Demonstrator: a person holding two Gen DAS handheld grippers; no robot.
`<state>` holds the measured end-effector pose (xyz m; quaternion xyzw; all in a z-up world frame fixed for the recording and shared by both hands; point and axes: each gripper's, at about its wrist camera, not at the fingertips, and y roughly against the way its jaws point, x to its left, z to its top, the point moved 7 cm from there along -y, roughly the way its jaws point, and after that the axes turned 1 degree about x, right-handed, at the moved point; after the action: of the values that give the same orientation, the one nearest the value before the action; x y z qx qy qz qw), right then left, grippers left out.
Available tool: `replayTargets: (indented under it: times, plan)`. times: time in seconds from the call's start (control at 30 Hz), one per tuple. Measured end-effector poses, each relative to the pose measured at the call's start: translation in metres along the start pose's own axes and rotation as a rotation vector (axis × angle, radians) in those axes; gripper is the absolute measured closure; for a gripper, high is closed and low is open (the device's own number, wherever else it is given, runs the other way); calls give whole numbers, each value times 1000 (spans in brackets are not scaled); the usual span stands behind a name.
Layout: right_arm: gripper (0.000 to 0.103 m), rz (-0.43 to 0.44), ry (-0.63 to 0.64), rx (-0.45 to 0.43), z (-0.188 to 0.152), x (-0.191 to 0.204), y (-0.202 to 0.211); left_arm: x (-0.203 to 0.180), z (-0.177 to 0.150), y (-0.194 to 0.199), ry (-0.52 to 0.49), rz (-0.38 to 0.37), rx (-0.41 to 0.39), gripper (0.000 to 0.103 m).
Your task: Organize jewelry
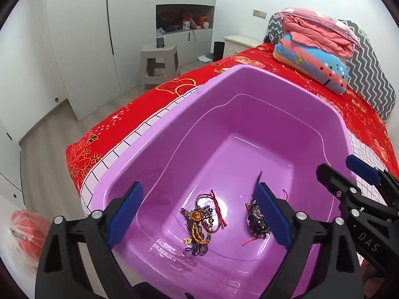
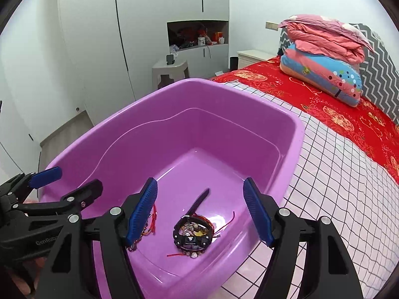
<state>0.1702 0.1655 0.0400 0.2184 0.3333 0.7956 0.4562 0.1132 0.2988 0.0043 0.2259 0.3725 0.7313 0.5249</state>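
1. A purple plastic tub (image 1: 154, 147) sits on a bed with a red floral bedspread (image 1: 104, 137) and a white checked sheet (image 2: 336, 174).
2. Two small heaps of jewelry lie on the tub floor, near its closest wall, a little apart from each other.
3. The left heap (image 1: 202, 221) is a tangle of red cord bracelets, beads and a round amber charm with tassels.
4. The right heap (image 2: 193, 233) is a black watch-like band coiled around beaded bracelets, with a dark strap reaching toward the far wall.
5. These pieces look light, limp and easily snagged; cords will likely drag neighbours along. A judgement: pinch one single cord or the stiffer black band, and lift slowly.
6. The left claw (image 1: 199, 216) stands wide open above the left heap, holding nothing; its blue pads (image 1: 126, 214) touch no jewelry.
7. The right claw (image 2: 200, 214) is also open, somewhat less wide, empty, hovering over the right heap without contact.
8. Folded pink and blue quilts (image 1: 316, 47) sit at the far end of the bed.
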Motion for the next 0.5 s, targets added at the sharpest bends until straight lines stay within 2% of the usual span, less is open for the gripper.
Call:
replayTargets:
  times: [0.1,0.5]
  plan:
    - [35,-18,-1,-8,-1,-3,8,-1,1,5,-2,20,-2,7]
    - [35,-54,-30,8,-11,-13,28,-7,-3,18,3,31,32,6]
